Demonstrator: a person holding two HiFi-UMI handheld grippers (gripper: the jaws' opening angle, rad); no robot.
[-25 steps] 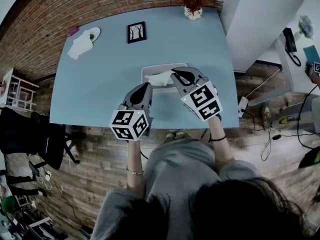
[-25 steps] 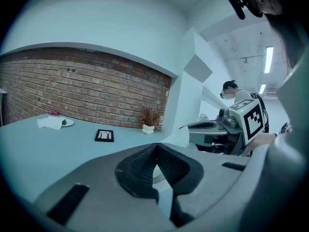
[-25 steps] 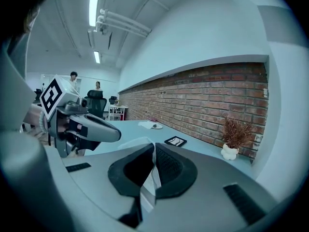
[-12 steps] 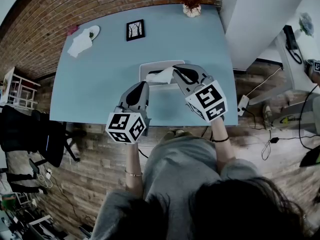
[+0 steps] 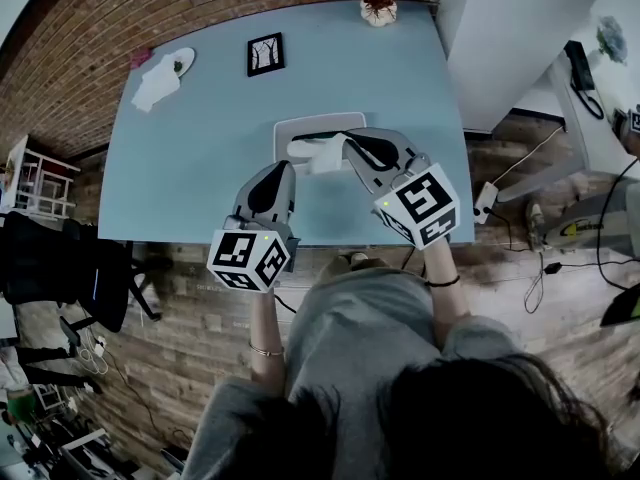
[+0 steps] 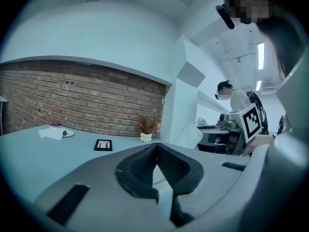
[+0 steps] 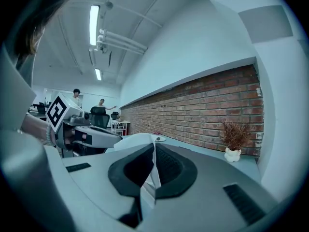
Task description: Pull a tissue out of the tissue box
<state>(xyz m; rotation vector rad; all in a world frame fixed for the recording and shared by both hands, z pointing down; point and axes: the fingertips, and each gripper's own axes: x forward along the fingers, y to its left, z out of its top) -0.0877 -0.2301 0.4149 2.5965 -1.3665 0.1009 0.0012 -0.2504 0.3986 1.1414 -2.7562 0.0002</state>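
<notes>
Now, grippers: two, both yours, side by side over the near half of the table (image 5: 190, 168).
Right gripper (image 5: 347, 141): clenched on the tissue. In the right gripper view its pads (image 7: 166, 166) press a thin white sheet between them.
Left gripper (image 5: 284, 168): closed, tips meeting in the left gripper view (image 6: 155, 146), and nothing gripped that you can make out. It sits just beside the box, on its near left.
Tissue (image 5: 318, 154): one, white, pinched at one end in your right gripper. The rest trails over the top of the box, and you cannot tell whether it is clear of the slot.
Tissue box (image 5: 300, 123): one, pale and flat, lying near the middle of the table, just beyond both grippers.
Picture frame (image 5: 265, 55): one, dark, well behind the box.
Potted plant (image 5: 378, 10): one, at the far edge by the brick wall.
Plate (image 5: 183, 64): one, at the far left corner, with one white napkin (image 5: 155, 86) beside it and touching it.
</notes>
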